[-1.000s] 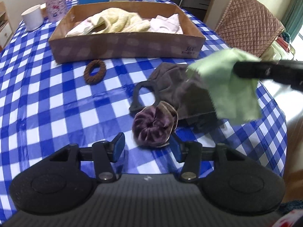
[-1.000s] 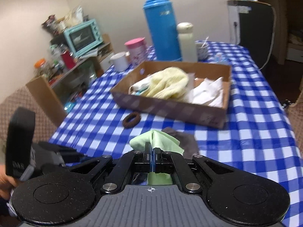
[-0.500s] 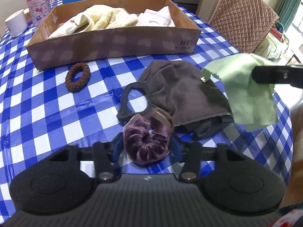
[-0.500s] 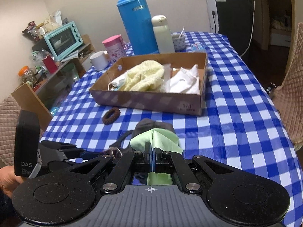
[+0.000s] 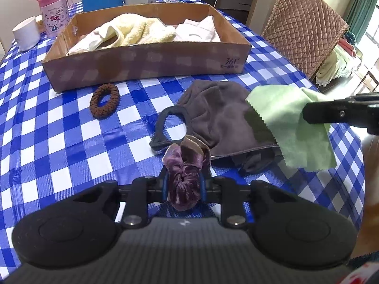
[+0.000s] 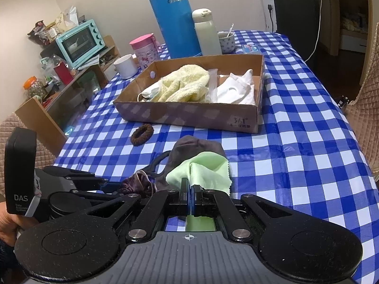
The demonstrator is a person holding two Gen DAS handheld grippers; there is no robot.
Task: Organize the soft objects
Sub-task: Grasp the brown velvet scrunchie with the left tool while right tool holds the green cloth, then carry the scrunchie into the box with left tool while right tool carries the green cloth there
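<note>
Closing on the purple velvet scrunchie (image 5: 186, 179), the left hand-held gripper (image 5: 184, 187) has just narrowed its jaws until the pads squeeze it, low over the checked worktop (image 5: 59, 127), while the right hand-held gripper (image 6: 190, 200) keeps its jaws tight on the green cloth (image 6: 208, 172), held above the dark fabric mask (image 5: 220, 116). The step in hand seems to be picking up; next, both pieces likely need lifting and carrying over the near wall of the cardboard box (image 5: 146, 64).
</note>
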